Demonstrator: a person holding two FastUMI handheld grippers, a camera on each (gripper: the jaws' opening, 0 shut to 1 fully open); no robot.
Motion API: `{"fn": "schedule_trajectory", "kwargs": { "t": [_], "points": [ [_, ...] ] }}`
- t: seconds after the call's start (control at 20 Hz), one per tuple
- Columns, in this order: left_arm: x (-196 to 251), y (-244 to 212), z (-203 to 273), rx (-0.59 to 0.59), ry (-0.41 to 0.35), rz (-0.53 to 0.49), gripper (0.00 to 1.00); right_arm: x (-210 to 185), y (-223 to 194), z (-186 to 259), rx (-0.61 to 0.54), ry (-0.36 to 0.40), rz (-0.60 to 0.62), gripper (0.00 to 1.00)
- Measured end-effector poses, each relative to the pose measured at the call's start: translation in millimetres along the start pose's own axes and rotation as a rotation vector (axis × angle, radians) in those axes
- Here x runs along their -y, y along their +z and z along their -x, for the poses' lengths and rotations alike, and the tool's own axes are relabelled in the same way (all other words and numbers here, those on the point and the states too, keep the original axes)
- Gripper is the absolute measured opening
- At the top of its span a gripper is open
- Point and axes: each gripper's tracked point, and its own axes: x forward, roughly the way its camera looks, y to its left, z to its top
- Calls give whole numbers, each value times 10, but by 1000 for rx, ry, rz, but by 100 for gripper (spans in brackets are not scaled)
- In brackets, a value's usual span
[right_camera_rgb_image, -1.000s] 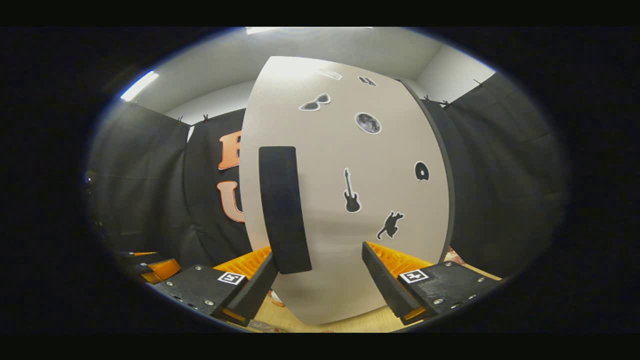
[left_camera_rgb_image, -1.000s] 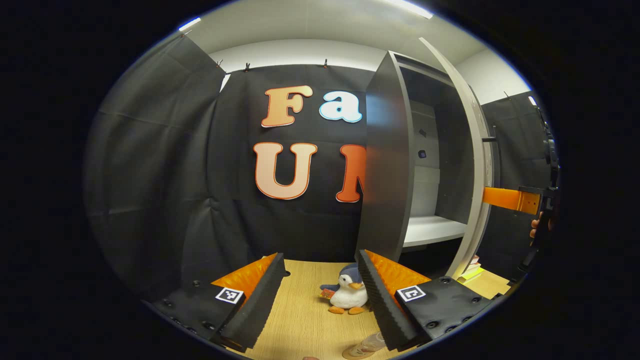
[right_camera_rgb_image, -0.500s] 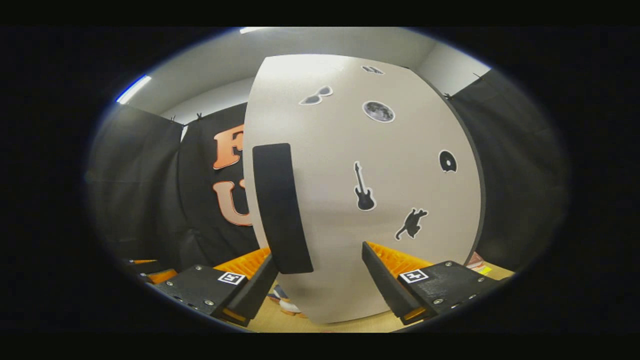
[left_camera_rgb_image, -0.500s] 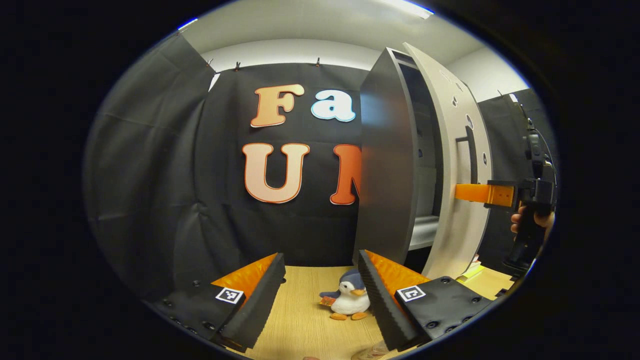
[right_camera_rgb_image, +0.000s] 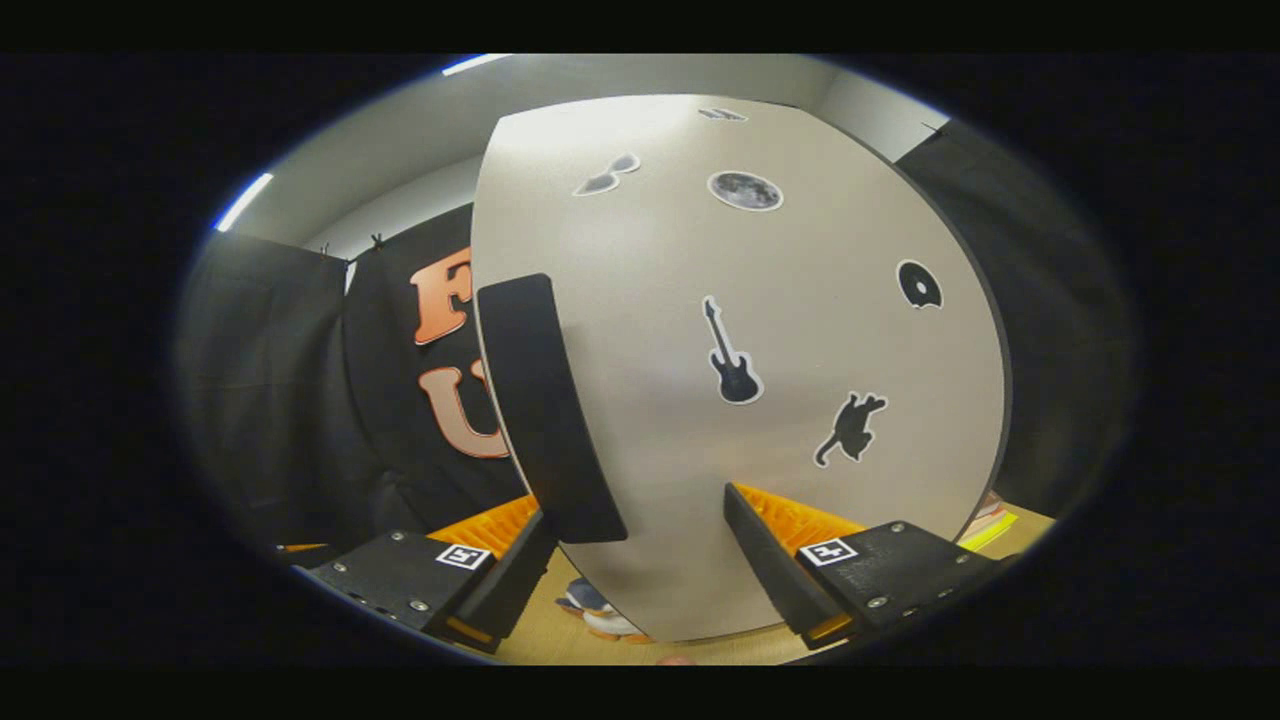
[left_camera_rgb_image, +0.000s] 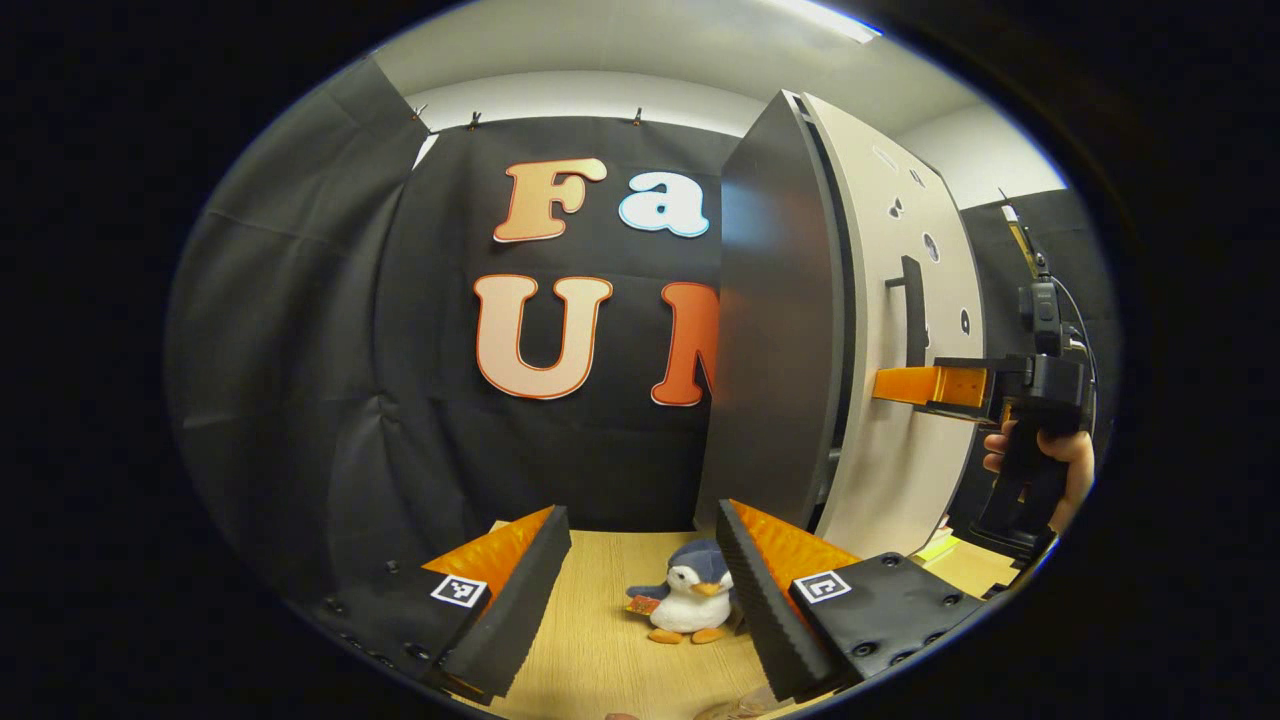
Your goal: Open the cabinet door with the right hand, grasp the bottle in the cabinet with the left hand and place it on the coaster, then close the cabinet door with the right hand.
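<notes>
Pressing against the cabinet door, the right gripper gapes.

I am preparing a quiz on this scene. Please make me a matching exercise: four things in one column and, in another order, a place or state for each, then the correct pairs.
Things:
1. cabinet door
2. penguin plush toy
3. left gripper
4. right gripper

Places or states:
A. sits on the wooden table, near the cabinet's foot
B. open, its fingers against the door front by the black handle
C. almost shut, with stickers on its front
D. open and holding nothing, above the table

Pairs: 1-C, 2-A, 3-D, 4-B
</notes>
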Motion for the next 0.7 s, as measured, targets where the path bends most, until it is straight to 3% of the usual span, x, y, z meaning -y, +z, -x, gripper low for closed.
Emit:
{"fn": "schedule_trajectory", "kwargs": {
  "t": [0.2, 0.7],
  "points": [
    [-16, -3, -51, 0, 27, 7, 96, 32, -57, -34, -9, -27, 124, 95],
    [-13, -66, -11, -15, 88, 11, 96, 29, -60, -87, -3, 4, 132, 93]
  ]
}}
